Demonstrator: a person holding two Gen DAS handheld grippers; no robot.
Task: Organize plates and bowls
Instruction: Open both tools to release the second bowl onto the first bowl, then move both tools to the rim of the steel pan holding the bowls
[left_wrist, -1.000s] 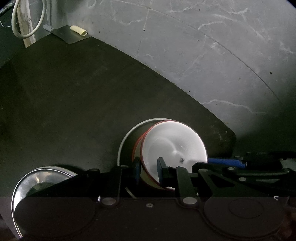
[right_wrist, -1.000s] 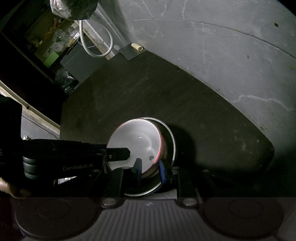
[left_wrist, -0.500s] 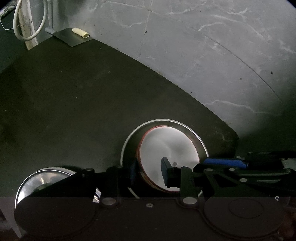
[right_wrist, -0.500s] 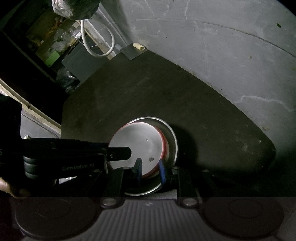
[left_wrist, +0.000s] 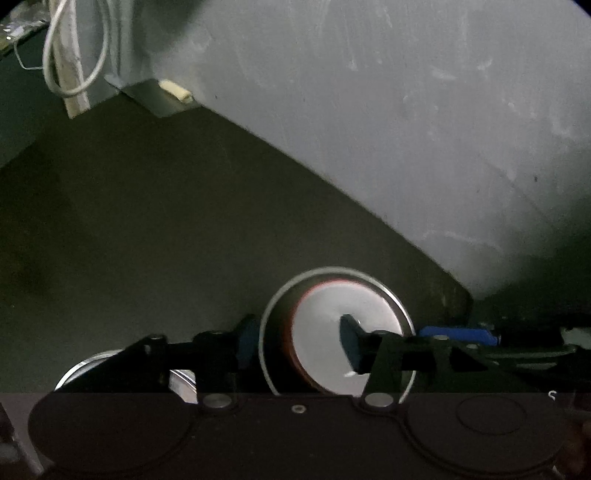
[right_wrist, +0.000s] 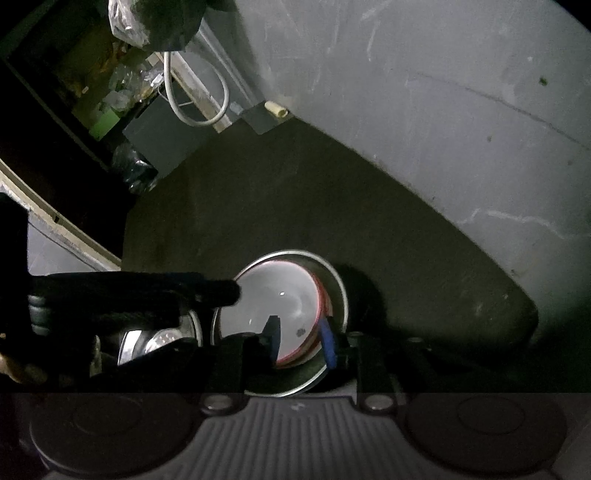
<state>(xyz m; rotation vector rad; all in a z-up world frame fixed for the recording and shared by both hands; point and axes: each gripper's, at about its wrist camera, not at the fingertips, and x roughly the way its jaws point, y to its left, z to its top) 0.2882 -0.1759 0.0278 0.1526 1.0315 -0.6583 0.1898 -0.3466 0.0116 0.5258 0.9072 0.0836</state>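
A white bowl with a red rim (left_wrist: 325, 332) (right_wrist: 273, 302) sits inside a wider steel bowl (left_wrist: 391, 295) (right_wrist: 338, 280) on the dark tabletop. My left gripper (left_wrist: 299, 343) is open and its jaws are still opening. One finger stands outside the steel rim and the other hangs over the white bowl's inside, and neither pad touches. My right gripper (right_wrist: 301, 343) straddles the white bowl's near rim. Its jaws are opening too, and the pads stand just off the rim. Its blue fingertip (left_wrist: 458, 334) shows at the right of the left wrist view.
A second steel plate (left_wrist: 181, 380) (right_wrist: 159, 336) lies just left of the stack, under my left gripper's body. The dark table (left_wrist: 166, 240) ends in a curved edge, with grey floor (left_wrist: 406, 129) beyond. A looped white cable (right_wrist: 192, 107) and clutter sit at the far left corner.
The white bowl was tilted up and pinched by both grippers. It now lies down inside the steel bowl. The left jaws have spread wide and the right jaws have eased apart.
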